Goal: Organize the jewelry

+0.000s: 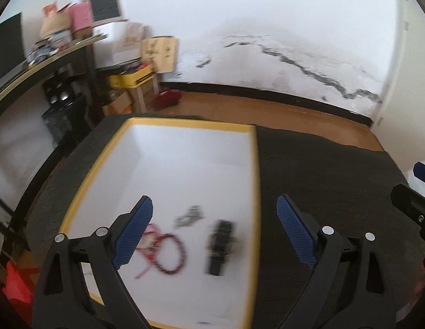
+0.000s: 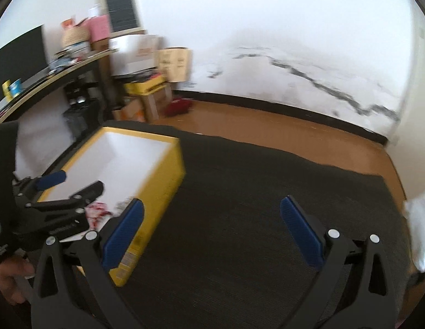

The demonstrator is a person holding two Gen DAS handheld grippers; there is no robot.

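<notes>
We've got the left claw (image 1: 215, 219) hovering over the yellow box (image 1: 255, 181), its fingers wide apart and holding nothing. Inside on the white bottom sit a red bracelet (image 1: 170, 255) at about 7 o'clock, a black bracelet (image 1: 220, 244) beside it toward 3 o'clock, and a small silvery piece (image 1: 190, 215), too blurry to tell what. Our right claw (image 2: 212, 219) is spread too, empty over the dark surface (image 2: 240, 192), box off at 9 o'clock.
</notes>
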